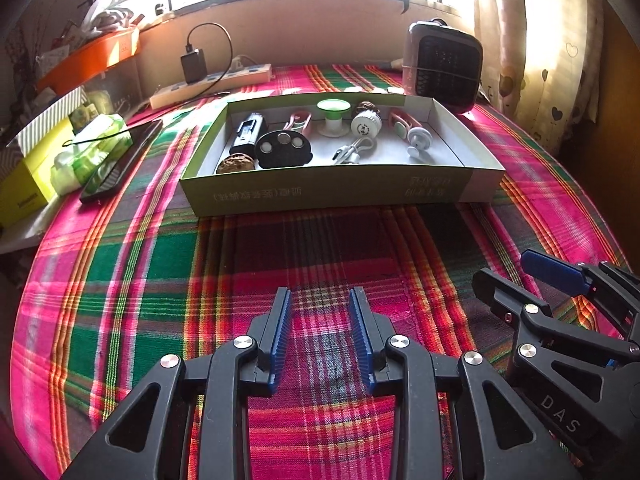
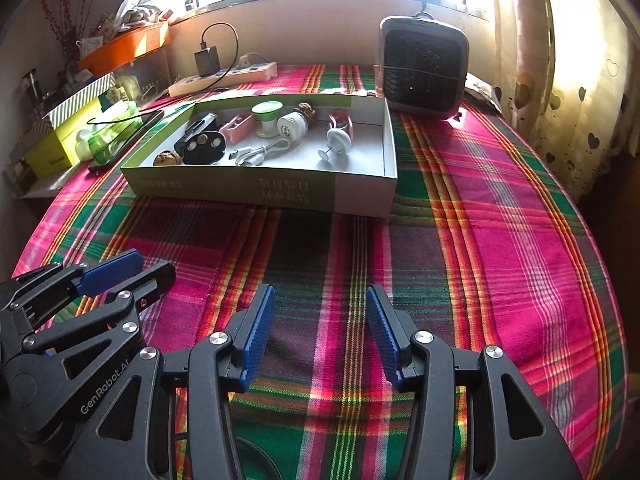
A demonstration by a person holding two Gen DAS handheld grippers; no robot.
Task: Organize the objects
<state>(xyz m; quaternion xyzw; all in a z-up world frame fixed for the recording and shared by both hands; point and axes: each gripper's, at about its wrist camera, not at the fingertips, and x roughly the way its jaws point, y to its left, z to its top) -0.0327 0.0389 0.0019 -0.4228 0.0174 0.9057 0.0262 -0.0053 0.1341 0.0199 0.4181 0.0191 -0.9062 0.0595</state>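
A shallow green and white box (image 1: 340,192) (image 2: 256,192) stands on the plaid tablecloth ahead of both grippers. Inside lie several small items: a walnut (image 1: 235,163) (image 2: 168,159), a black disc with three round cells (image 1: 283,148) (image 2: 204,145), a white cable (image 1: 354,151) (image 2: 258,151), a green-topped spool (image 1: 333,117) (image 2: 267,118) and a white suction hook (image 1: 419,139) (image 2: 337,142). My left gripper (image 1: 320,336) (image 2: 132,270) hovers open over bare cloth, nothing between its blue pads. My right gripper (image 2: 320,336) (image 1: 516,276) is beside it, also open and holding nothing.
A small heater (image 1: 444,66) (image 2: 424,66) stands behind the box at the right. A power strip (image 1: 212,86) (image 2: 222,76) with a charger lies at the back. A phone (image 1: 120,160), green packets and a yellow box crowd the left edge. Curtains hang at the right.
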